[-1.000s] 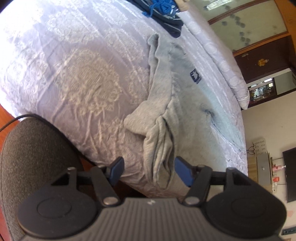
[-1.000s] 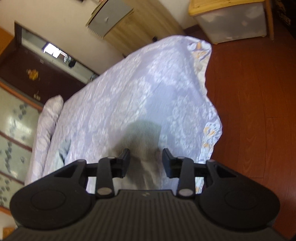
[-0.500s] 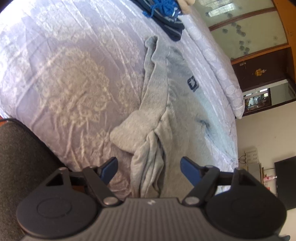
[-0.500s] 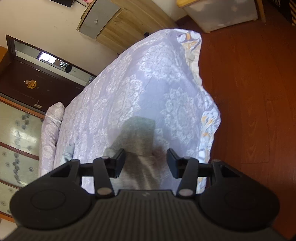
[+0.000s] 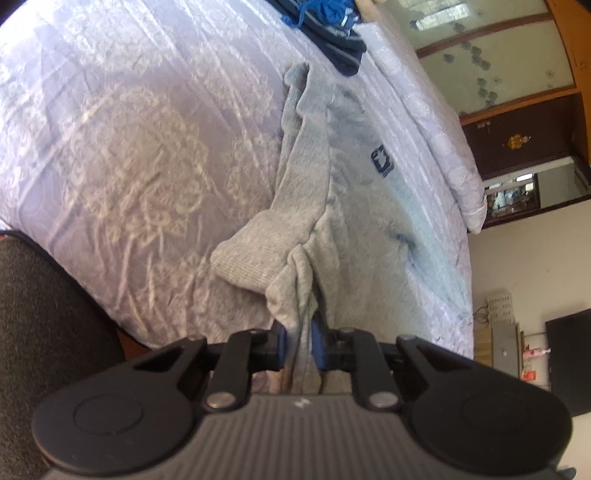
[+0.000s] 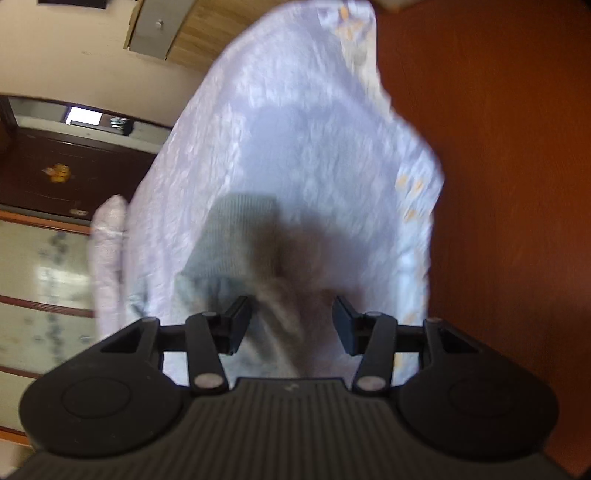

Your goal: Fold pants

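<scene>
- Jaws of the left gripper (image 5: 299,341) are clenched on a bunched fold of the gray pants (image 5: 332,206), which hang over the near edge of the bed (image 5: 110,147).
- Jaws of the right gripper (image 6: 291,325) stand released, spread on either side of a pant leg (this view is blurred) whose ribbed cuff (image 6: 243,225) lies flat on the lavender bedspread (image 6: 314,129).
- Beyond the pants, dark blue clothing (image 5: 328,33) sits near the far side of the bed.

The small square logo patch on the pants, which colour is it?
Dark navy blue patch, clearest in the left wrist view.
</scene>
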